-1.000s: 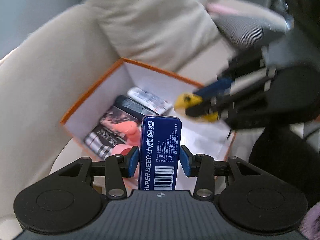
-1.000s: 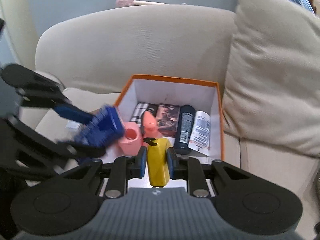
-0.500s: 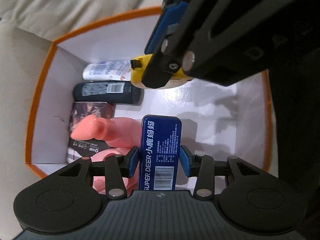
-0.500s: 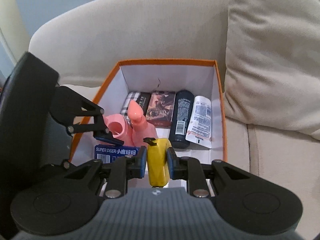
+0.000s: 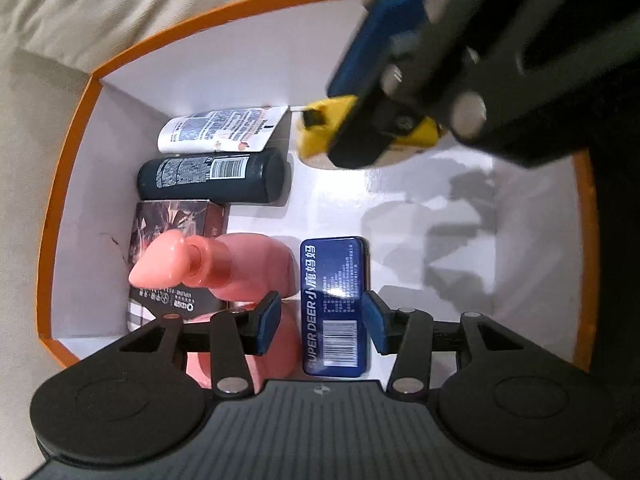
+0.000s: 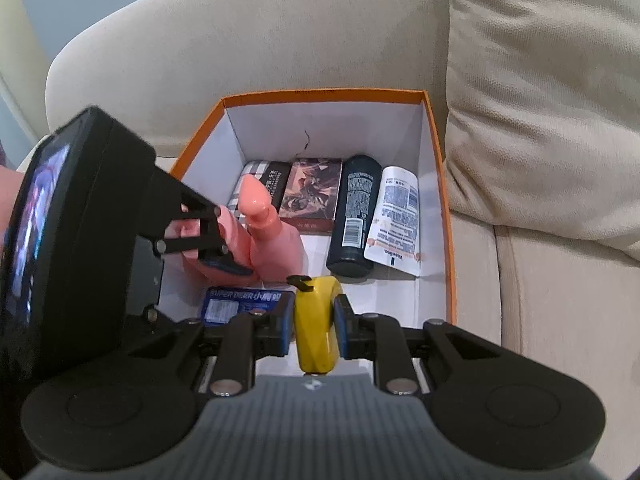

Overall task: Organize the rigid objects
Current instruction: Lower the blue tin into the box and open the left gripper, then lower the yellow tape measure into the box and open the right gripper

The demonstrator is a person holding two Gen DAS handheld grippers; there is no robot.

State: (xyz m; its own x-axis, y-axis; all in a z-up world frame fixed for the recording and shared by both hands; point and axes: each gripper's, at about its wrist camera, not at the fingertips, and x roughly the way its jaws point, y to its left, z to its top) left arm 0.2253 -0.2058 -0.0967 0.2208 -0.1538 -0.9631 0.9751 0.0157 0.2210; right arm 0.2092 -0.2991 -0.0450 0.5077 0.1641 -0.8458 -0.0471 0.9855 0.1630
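An orange-rimmed white box [image 5: 64,184] [image 6: 434,128] sits on a beige sofa. My left gripper [image 5: 320,320] is open inside it; the blue SUPER DEER tin [image 5: 335,304] [image 6: 240,302] lies on the box floor between the spread fingers, untouched. My right gripper [image 6: 314,326] is shut on a yellow object [image 6: 316,320] [image 5: 324,136], held over the box's near edge. A pink bottle [image 5: 224,264] [image 6: 268,232] lies left of the tin.
In the box lie a dark bottle [image 5: 212,176] [image 6: 354,216], a white tube [image 5: 220,130] [image 6: 396,220], a brown carton [image 5: 176,216] [image 6: 312,188] and a checked box [image 6: 260,184]. A sofa cushion [image 6: 540,100] stands right of the box.
My left gripper has opened and let go of the blue tin, which now lies on the box floor. The right gripper still holds the yellow object and has shifted slightly over the box.
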